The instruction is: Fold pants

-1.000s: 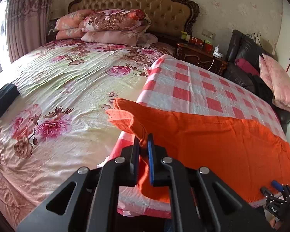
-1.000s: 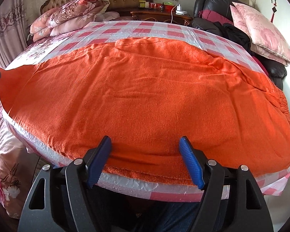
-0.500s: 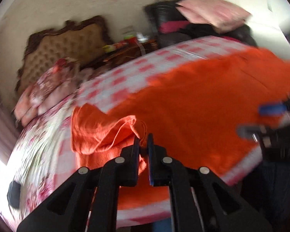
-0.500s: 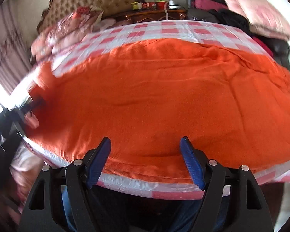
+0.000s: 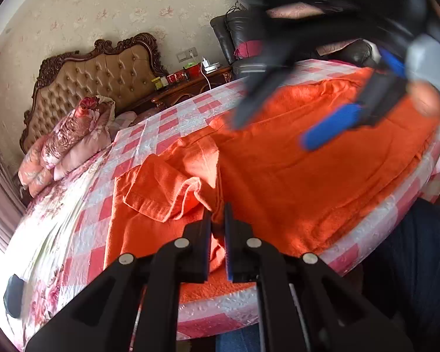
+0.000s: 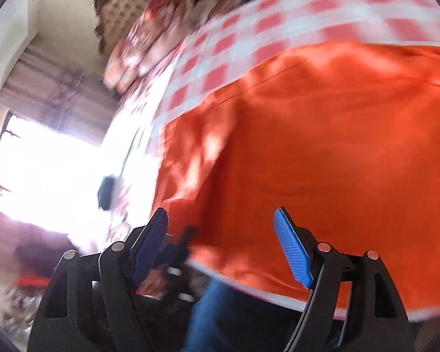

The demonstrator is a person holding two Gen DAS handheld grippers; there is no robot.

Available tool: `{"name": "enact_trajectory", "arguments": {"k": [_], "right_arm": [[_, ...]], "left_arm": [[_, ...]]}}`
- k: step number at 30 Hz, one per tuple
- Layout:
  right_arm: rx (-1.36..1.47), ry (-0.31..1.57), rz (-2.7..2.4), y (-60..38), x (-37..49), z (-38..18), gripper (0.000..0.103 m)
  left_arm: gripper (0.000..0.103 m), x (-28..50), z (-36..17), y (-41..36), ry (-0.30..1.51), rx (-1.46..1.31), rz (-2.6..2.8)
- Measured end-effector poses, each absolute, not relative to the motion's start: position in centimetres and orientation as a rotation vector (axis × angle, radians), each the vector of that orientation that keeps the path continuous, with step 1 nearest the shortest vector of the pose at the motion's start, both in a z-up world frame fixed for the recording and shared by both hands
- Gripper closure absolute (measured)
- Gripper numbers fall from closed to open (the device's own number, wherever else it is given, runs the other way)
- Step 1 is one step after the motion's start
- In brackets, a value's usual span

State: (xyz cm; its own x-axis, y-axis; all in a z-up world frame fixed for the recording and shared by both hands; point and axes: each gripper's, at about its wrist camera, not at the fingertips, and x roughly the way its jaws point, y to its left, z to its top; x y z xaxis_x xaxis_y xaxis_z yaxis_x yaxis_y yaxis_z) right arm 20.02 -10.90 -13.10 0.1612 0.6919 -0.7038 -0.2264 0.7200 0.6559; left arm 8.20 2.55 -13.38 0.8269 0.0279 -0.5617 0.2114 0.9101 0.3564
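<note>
Pinching a raised fold of the orange pants [image 5: 293, 182] on the checked cloth [image 5: 173, 123], left gripper [image 5: 217, 220] clamped tight; right gripper [image 6: 223, 234] spread wide, empty.

Left wrist view: low over near edge of pink-checked tablecloth [image 5: 173, 123], facing tufted tan headboard [image 5: 102, 79]. Right wrist view: blurred, tilted, close above same cloth. Shared: orange fabric pants [image 5: 308, 182] [image 6: 337, 146].

Left gripper [image 5: 217, 223] has dragged pants [image 5: 308, 176] hem rightward.
</note>
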Motion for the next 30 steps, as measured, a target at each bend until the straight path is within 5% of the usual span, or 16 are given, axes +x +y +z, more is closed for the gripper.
{"name": "enact_trajectory", "arguments": {"k": [2,13,25,30], "right_arm": [[0.385,1.311,0.718,-8.6,21.3,-13.5,0.022],[0.102,1.453,0.824,-2.4,24.4,-14.6,0.022],[-0.682,1.275,0.658,6.4,20.4,-14.3,0.02],[-0.423,1.198,0.358,1.7,25.0,-12.4,0.02]], "left_arm": [[0.096,8.0,-13.7,1.9,0.584,0.469,-0.095],[0.092,8.1,-16.3,-0.9,0.538,0.695,-0.078],[0.093,7.8,-18.3,-2.3,0.542,0.77,-0.059],[0.093,7.0,-18.3,-2.1,0.546,0.753,-0.067]]}}
